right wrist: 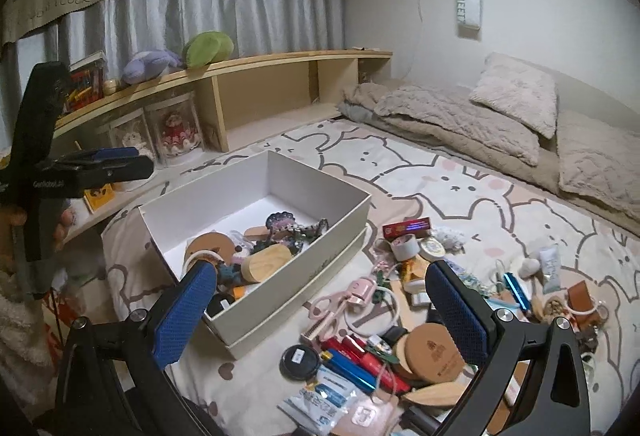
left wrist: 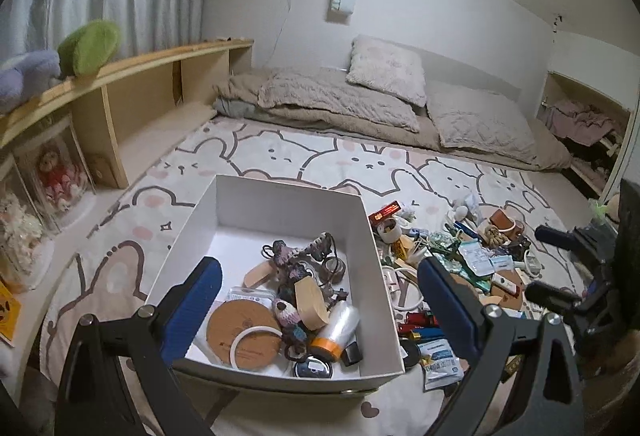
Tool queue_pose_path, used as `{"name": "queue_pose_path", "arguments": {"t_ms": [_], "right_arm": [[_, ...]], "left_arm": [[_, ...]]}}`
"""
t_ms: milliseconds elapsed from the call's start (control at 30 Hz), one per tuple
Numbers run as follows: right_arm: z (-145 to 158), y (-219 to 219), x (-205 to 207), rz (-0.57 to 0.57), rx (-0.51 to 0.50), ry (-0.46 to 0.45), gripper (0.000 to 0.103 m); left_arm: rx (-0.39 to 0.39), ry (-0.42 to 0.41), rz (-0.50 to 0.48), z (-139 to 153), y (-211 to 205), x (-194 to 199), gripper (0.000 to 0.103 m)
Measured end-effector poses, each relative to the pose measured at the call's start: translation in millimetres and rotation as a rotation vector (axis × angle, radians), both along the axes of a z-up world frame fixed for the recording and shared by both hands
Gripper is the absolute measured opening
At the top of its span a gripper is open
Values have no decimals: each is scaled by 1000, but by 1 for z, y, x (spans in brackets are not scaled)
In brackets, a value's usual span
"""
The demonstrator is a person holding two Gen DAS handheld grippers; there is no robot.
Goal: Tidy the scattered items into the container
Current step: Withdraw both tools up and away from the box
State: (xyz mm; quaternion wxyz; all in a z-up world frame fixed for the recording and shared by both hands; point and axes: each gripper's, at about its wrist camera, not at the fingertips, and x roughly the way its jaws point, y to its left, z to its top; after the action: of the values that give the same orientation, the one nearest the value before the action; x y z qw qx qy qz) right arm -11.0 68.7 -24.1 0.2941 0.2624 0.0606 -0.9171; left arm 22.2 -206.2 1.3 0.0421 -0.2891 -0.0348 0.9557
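The left gripper point(left wrist: 320, 288) hung over the white box point(left wrist: 382, 300) with its blue pads wide apart and nothing between them. The right gripper point(right wrist: 320, 300) was just as wide and empty, above the scattered items point(right wrist: 384, 316) lying on the bear-print rug point(right wrist: 460, 187) just beside the box's long wall. Inside the box lay a cork coaster point(left wrist: 244, 332), a wooden block point(left wrist: 310, 302) and a tape roll point(left wrist: 334, 332). Beside the box, in the pile, were pink scissors point(right wrist: 326, 310) and a blue lighter point(right wrist: 350, 368).
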Motion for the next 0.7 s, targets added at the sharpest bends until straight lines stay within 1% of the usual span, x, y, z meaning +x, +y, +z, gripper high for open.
{"name": "queue_pose_path", "arguments": {"t_ms": [167, 433, 567, 700], "right_arm": [[5, 14, 13, -13, -7, 32, 103], [6, 28, 35, -15, -16, 79, 103], [3, 35, 43, -14, -18, 88, 103], [0, 42, 49, -26, -8, 99, 103]], "left_arm": [[-45, 40, 16, 0, 14, 19, 99], [-62, 82, 36, -1, 32, 48, 99], [-47, 90, 50, -4, 37, 58, 99], [-76, 80, 62, -12, 46, 67, 99]]}}
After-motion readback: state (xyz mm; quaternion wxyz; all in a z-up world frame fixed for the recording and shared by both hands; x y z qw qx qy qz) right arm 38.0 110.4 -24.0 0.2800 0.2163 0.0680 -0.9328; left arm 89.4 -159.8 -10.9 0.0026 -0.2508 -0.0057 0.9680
